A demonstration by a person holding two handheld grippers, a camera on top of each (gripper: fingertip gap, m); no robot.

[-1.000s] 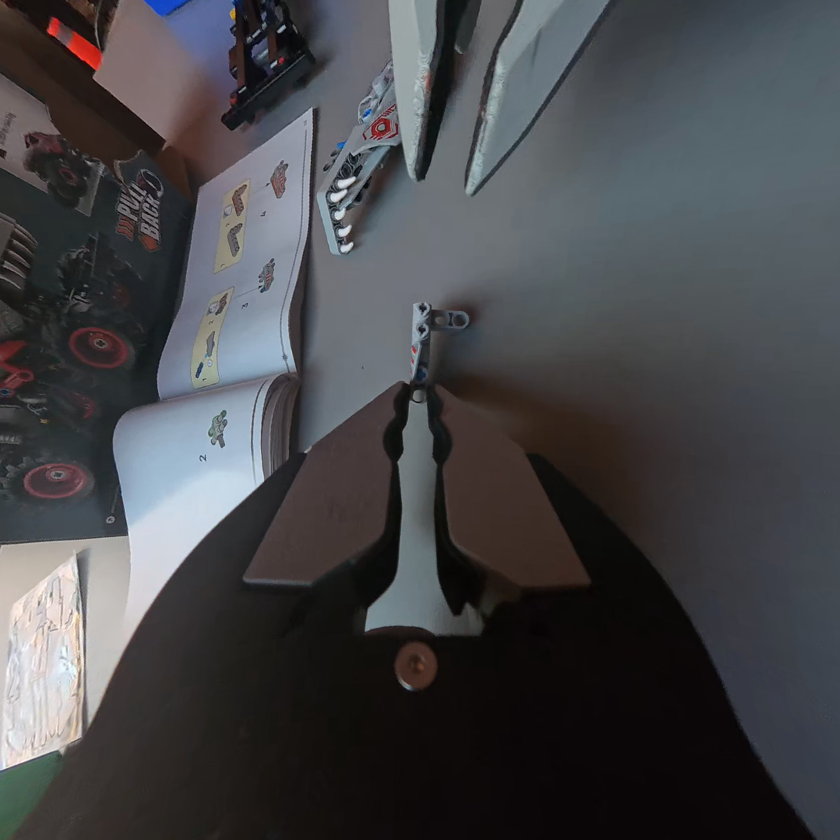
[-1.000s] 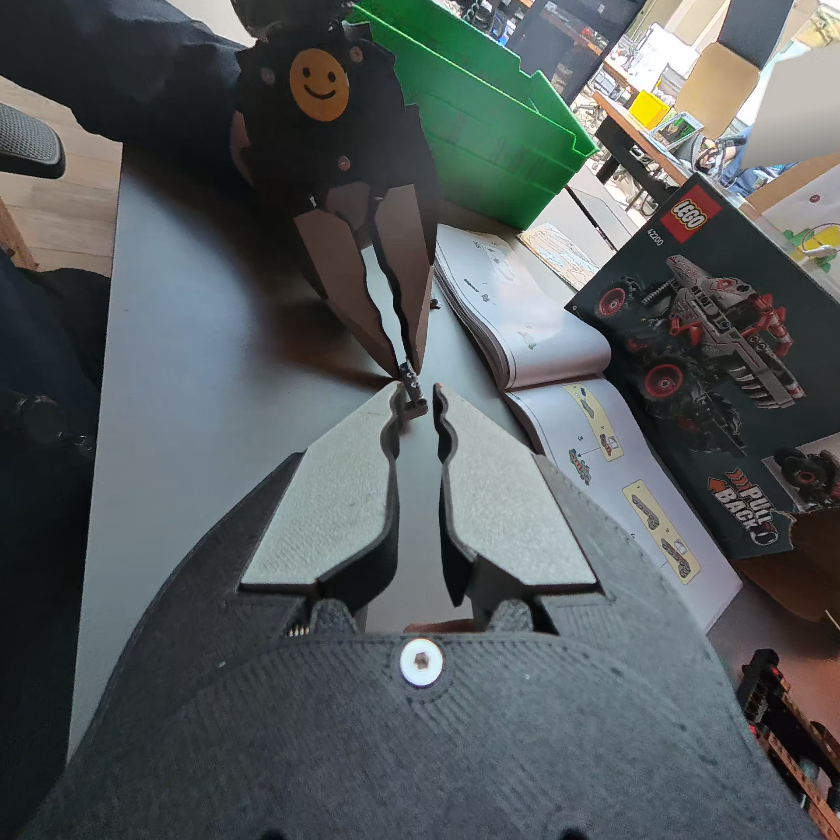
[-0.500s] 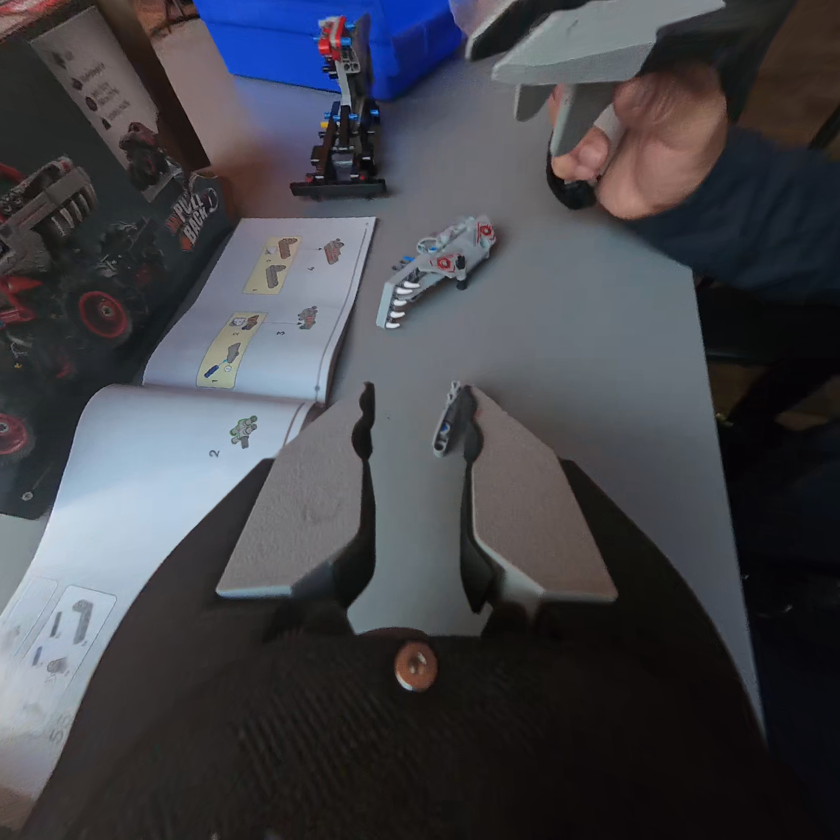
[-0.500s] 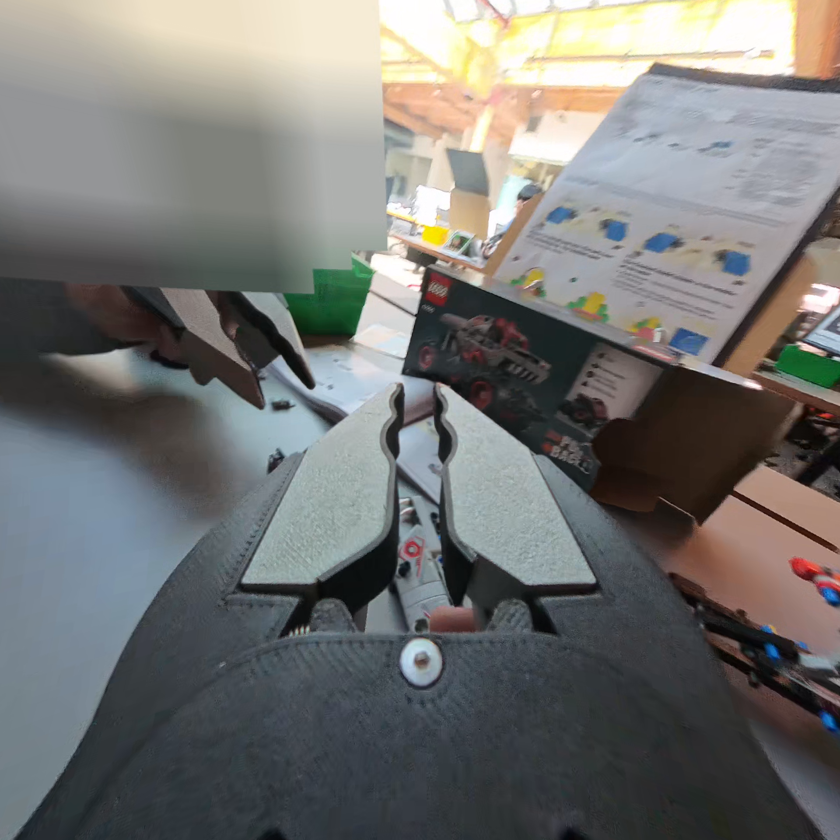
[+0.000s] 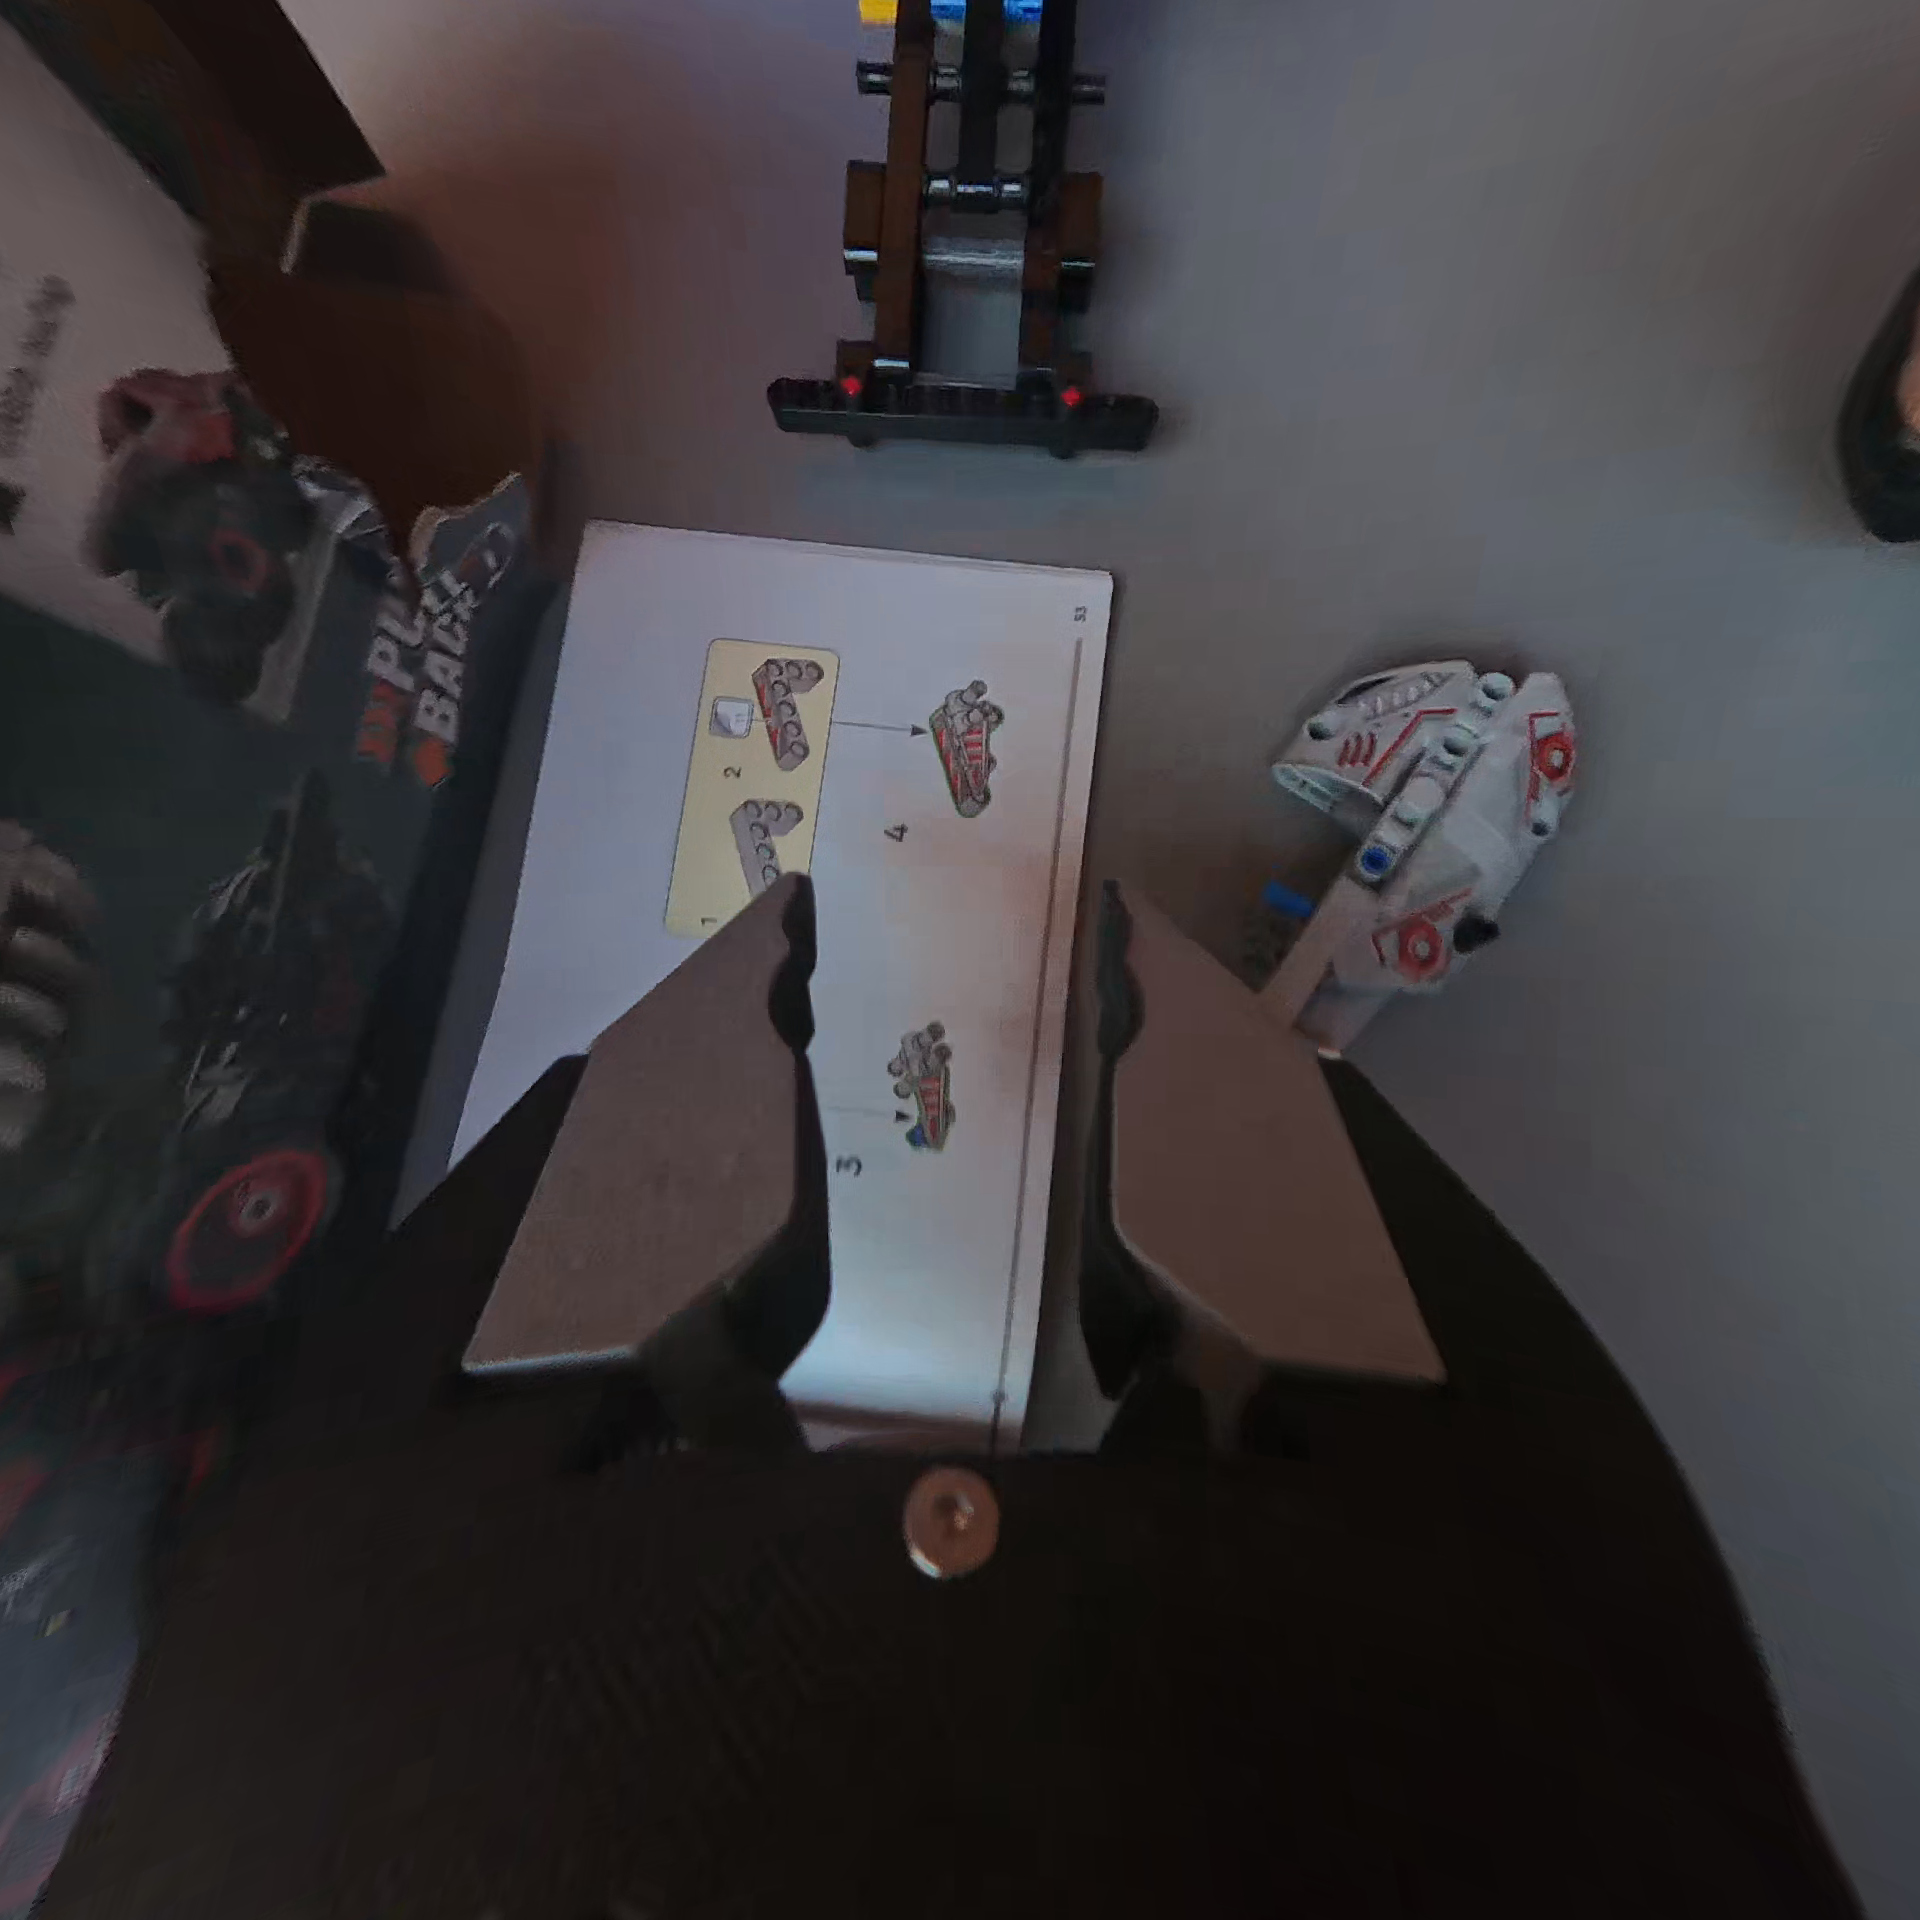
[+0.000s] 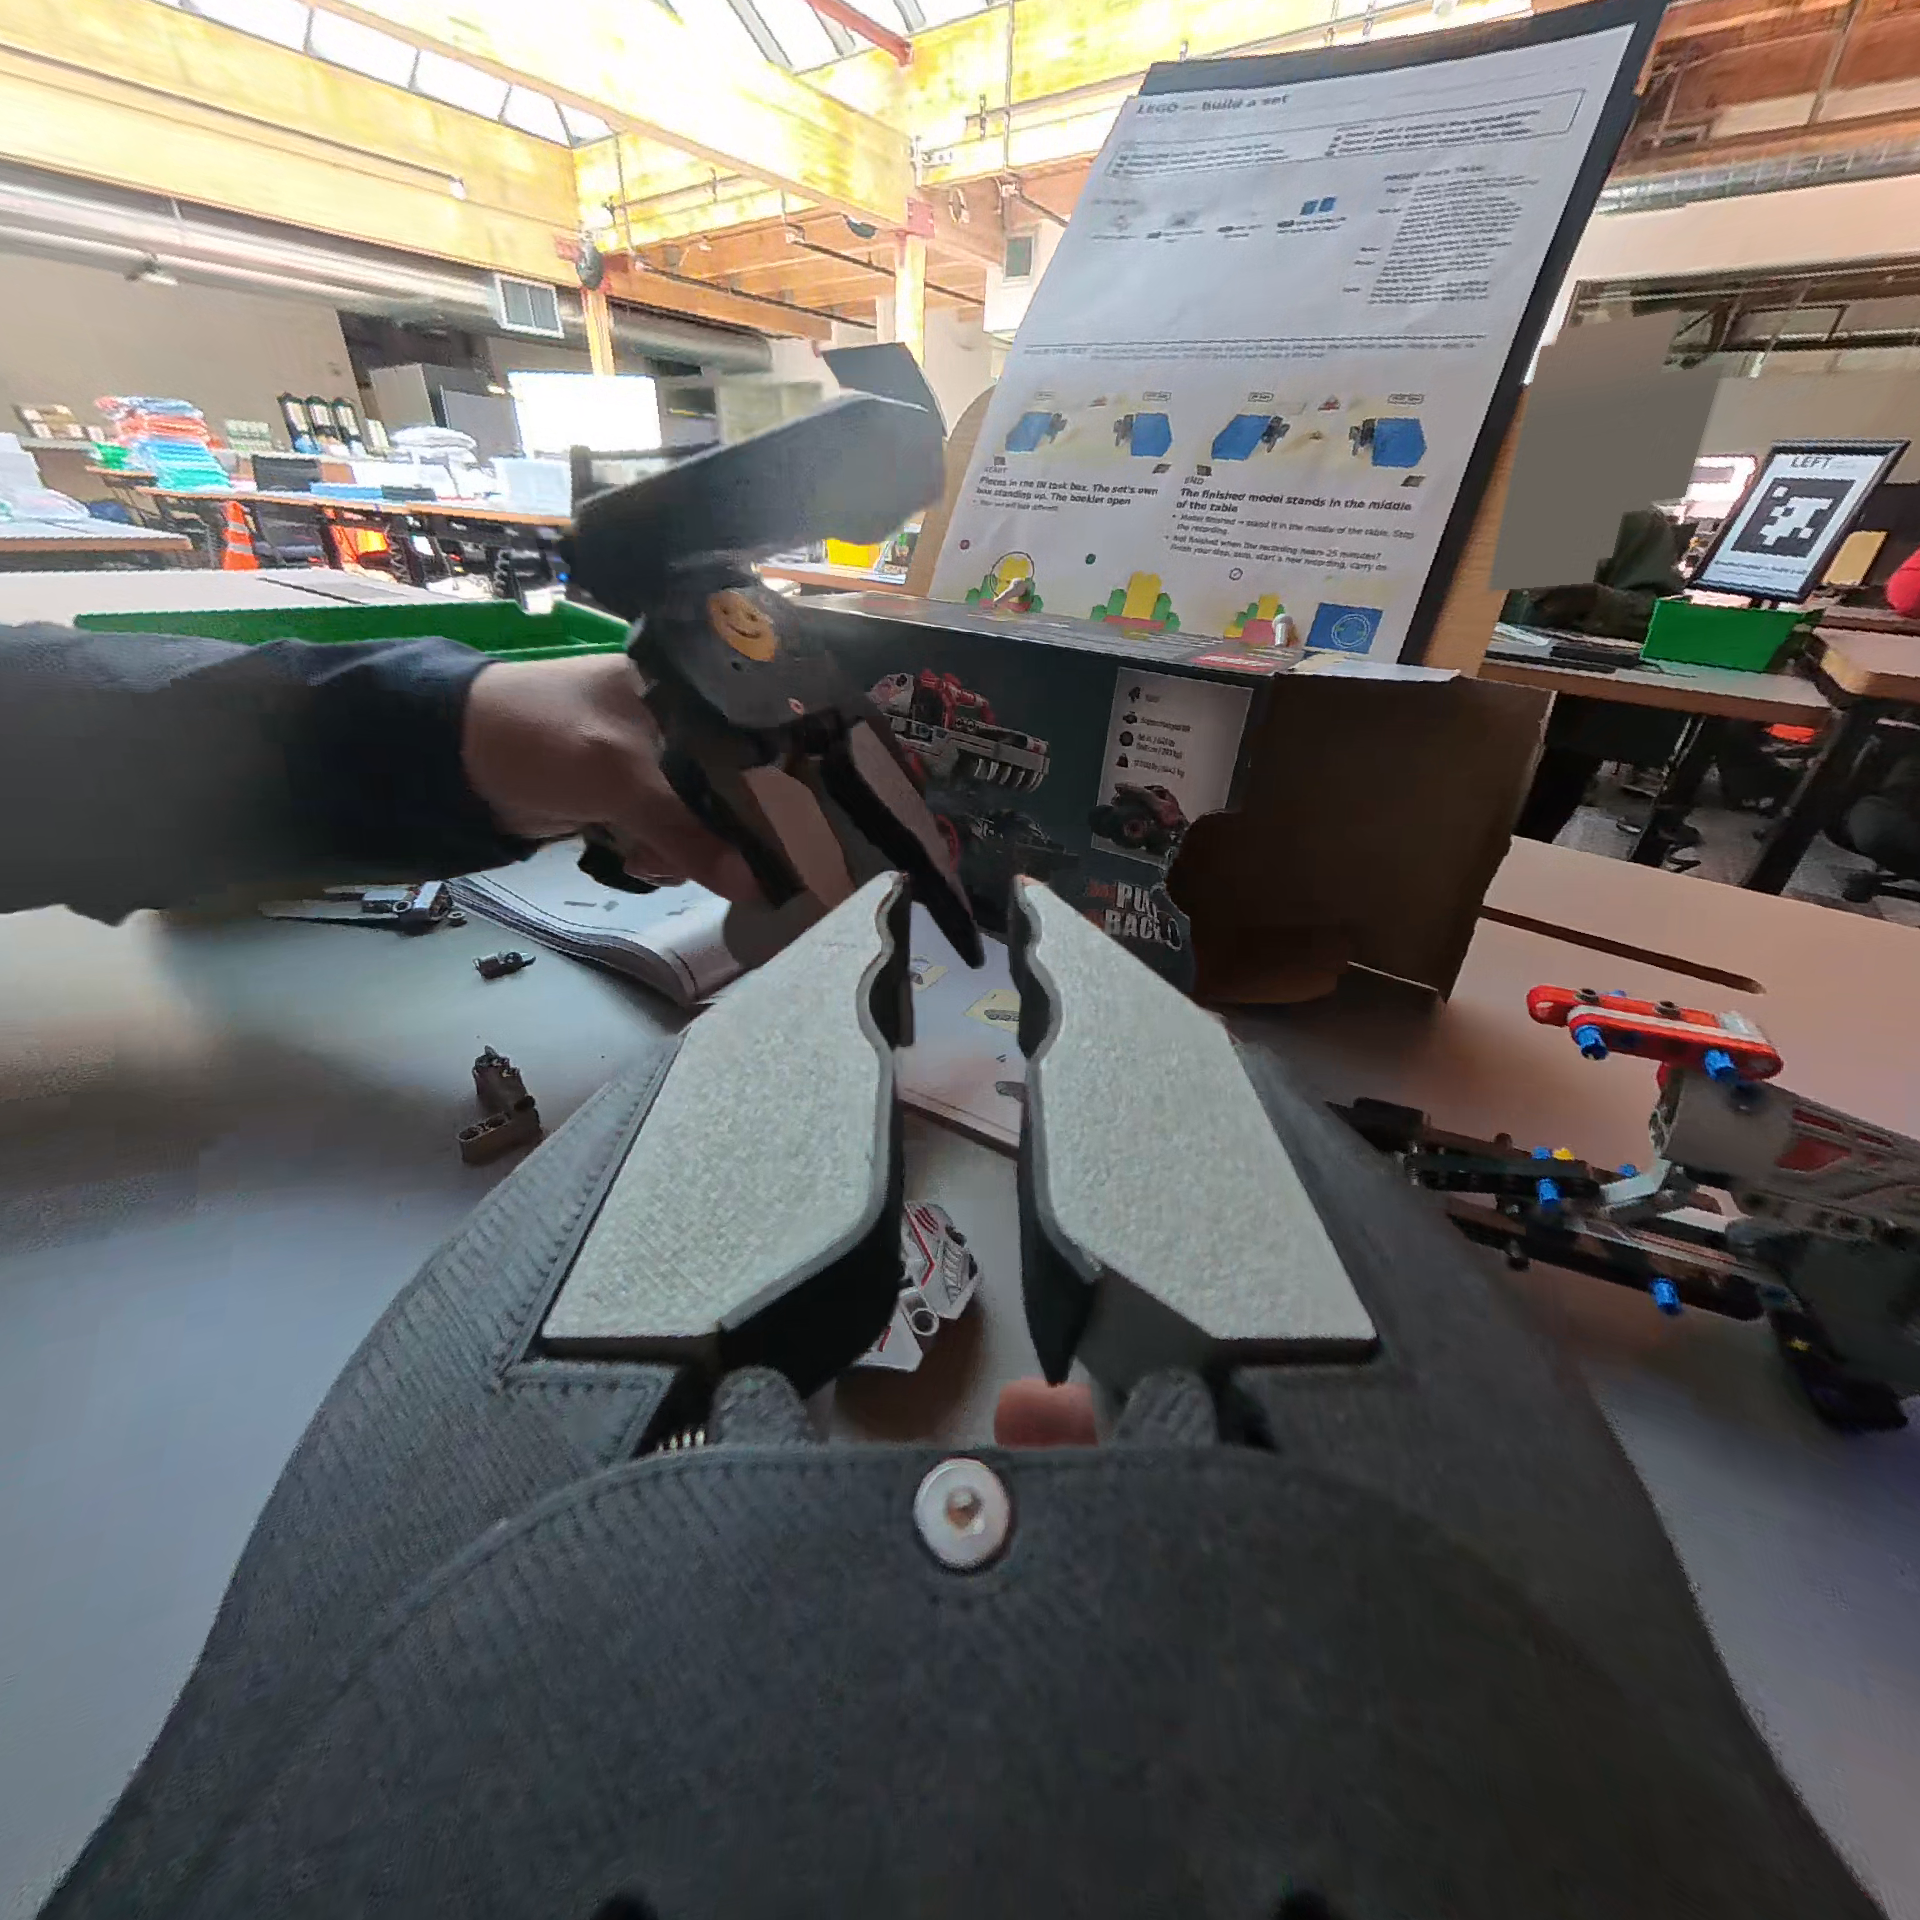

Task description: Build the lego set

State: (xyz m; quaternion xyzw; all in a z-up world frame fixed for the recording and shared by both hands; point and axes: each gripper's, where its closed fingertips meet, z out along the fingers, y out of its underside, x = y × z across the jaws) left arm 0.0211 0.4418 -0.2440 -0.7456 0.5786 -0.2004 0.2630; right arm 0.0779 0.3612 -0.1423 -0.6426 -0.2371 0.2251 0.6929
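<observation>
My left gripper is open wide and empty, hovering over the open instruction booklet. A white jaw assembly with red stickers lies on the grey table to its right. A black chassis stands beyond the booklet. My right gripper is empty, its jaws a narrow gap apart, held above the table. The jaw assembly shows below, between its fingers. The left gripper's fingers reach in front of it, held by a hand. A small grey piece sits loose on the table at left.
The dark set box lies left of the booklet and stands behind it in the right wrist view. The chassis with red and blue parts is at right. Another small part and a green tray are at left.
My left gripper let go of the small grey piece, opened wide and moved over the booklet. My right gripper rose off the table and turned toward the box.
</observation>
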